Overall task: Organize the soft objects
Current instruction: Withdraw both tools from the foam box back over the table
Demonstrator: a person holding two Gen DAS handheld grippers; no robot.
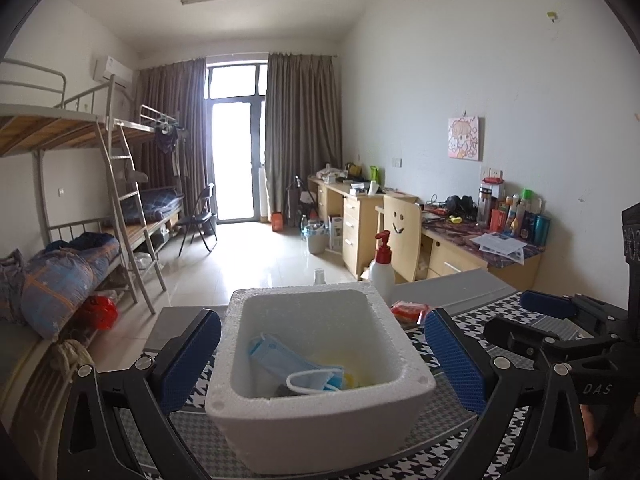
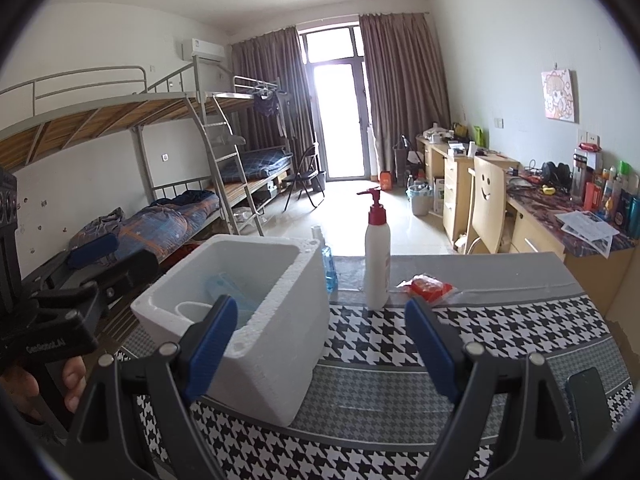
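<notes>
Spread blue-padded fingers of the left gripper (image 1: 322, 360) flank the white foam box (image 1: 320, 412), where blue face masks (image 1: 296, 368) are stowed. Equally spread, the right gripper (image 2: 320, 348) is empty; the red soft packet (image 2: 428, 286) is judged next, needing a forward reach.

Not much to read in here. At three o'clock in the left wrist view, the right gripper (image 1: 516, 320) carries pale letters "DAS" on its black body. At nine o'clock in the right wrist view, the left gripper (image 2: 94, 258) shows small white lettering, roughly "GenRobot.AI". The bottle labels on the desk are too small to read.
</notes>
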